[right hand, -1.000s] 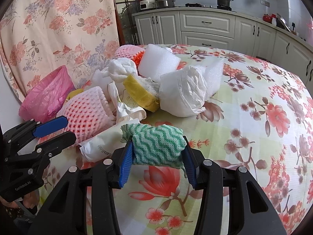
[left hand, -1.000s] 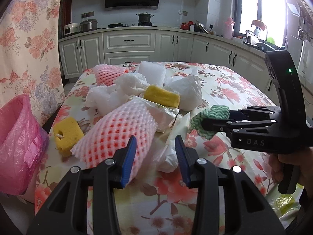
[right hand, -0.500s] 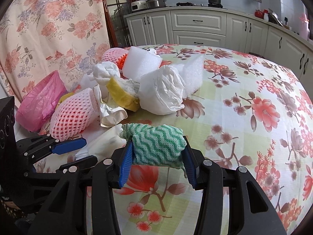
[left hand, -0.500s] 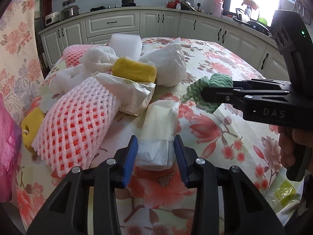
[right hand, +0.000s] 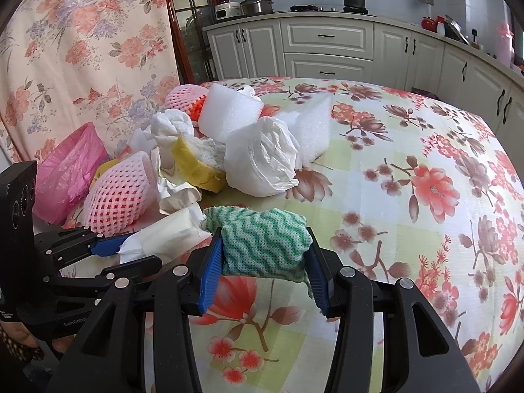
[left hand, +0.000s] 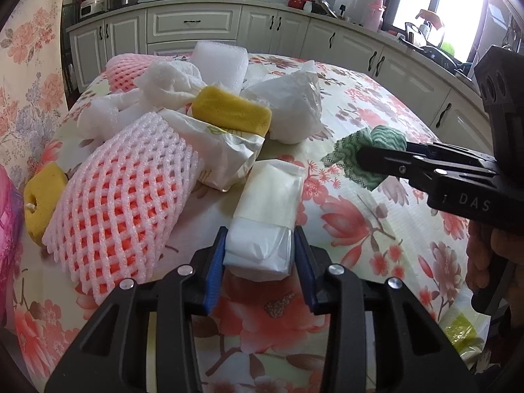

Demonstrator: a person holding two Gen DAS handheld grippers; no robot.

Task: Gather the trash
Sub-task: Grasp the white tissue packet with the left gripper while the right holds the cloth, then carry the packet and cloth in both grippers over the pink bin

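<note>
left gripper (left hand: 260, 255): clamped on white packet (left hand: 267, 209) beside pink net (left hand: 121, 193) | right gripper (right hand: 262, 262): gripping green cloth (right hand: 265, 242) | risk: slippery packet slides out when lifted

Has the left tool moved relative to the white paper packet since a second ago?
Yes. The left tool has moved right from the pink foam net and now straddles the white paper packet.

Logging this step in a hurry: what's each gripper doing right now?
Left gripper: jaws around the white tissue packet, pads at its sides; a firm grip cannot be told.
Right gripper: shut on the green wavy cloth.
</note>
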